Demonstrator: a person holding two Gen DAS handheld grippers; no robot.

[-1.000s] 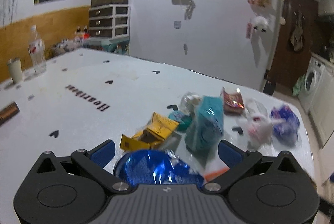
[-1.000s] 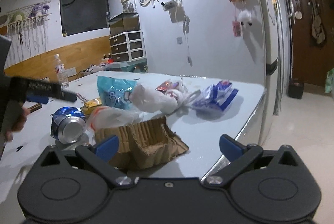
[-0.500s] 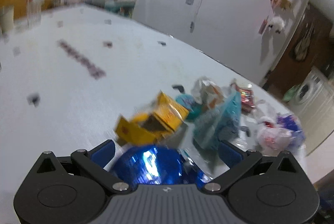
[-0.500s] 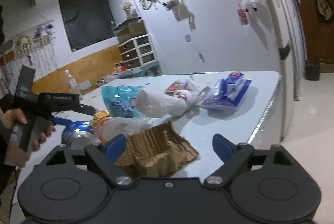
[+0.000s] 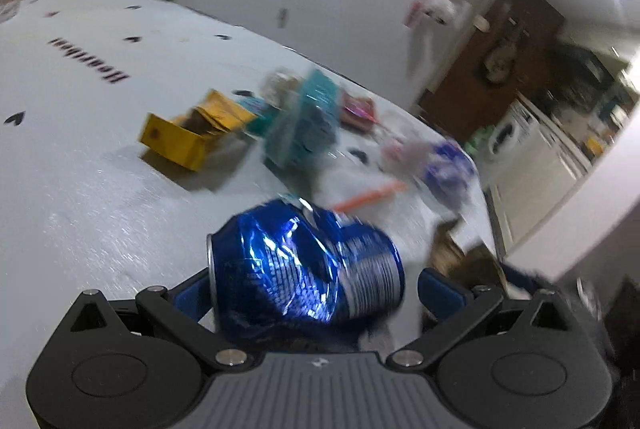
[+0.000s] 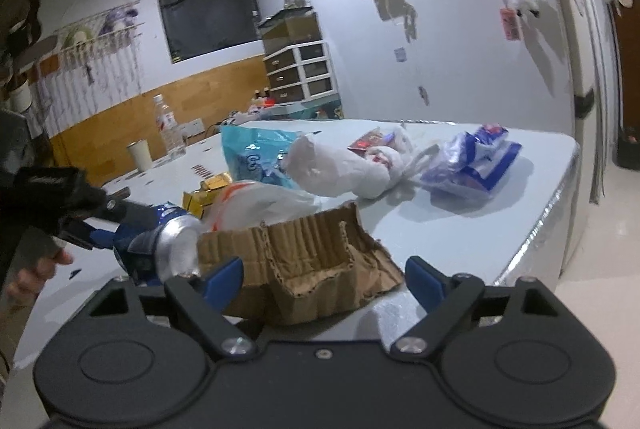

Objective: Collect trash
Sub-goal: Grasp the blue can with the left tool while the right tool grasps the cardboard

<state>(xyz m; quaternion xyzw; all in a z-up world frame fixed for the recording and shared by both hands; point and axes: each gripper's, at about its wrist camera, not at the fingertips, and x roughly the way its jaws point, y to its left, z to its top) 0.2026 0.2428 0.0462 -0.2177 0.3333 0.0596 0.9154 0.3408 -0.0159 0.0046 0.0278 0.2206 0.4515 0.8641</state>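
Note:
A crushed blue can [image 5: 308, 269] lies between the open jaws of my left gripper [image 5: 316, 293]; it also shows in the right wrist view [image 6: 160, 245]. The left pad looks close to the can, the right pad stands apart. A torn cardboard piece [image 6: 304, 265] lies between the open jaws of my right gripper [image 6: 324, 277], with gaps to both pads. Trash is piled on the white table [image 5: 80, 197]: a yellow box [image 5: 192, 137], a teal bag [image 5: 304, 125], a white plastic bag [image 6: 340, 169], a blue-white wrapper [image 6: 476, 161].
The table edge runs at the right, with floor beyond [image 6: 600, 269]. A water bottle [image 6: 168, 129] and a cup [image 6: 140, 157] stand at the far side of the table. A drawer unit [image 6: 300, 69] stands against the back wall. A washing machine [image 5: 516, 137] stands off to the right.
My left gripper has swung right and tilted; the blue can now shows further forward between its jaws. My right gripper has moved closer over the cardboard piece.

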